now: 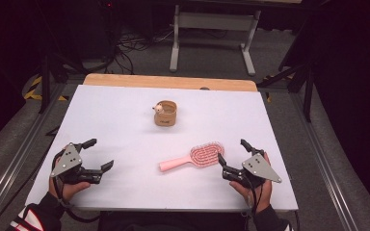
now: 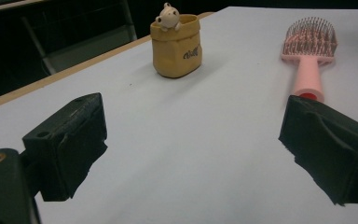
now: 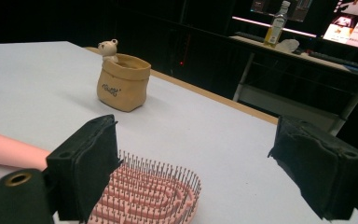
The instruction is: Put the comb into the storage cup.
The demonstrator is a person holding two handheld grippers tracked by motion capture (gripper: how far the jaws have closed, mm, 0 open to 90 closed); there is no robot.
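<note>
Both jaws stand spread and empty. Right gripper (image 1: 231, 158) sits just beside the head of the pink hairbrush (image 1: 192, 157), lying bristles up near the table's middle right. Better to pinch the handle (slimmer), perhaps for the tan pot (image 1: 165, 113) beyond.

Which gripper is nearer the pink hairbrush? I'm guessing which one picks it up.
Right. The right gripper, jaws open, sits just beside the pink hairbrush at its bristle head; the left gripper, also open, is well off beyond the handle end.

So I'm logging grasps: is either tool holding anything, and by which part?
Nothing is held. The left tool and right tool stand open; the pink hairbrush lies untouched.
</note>
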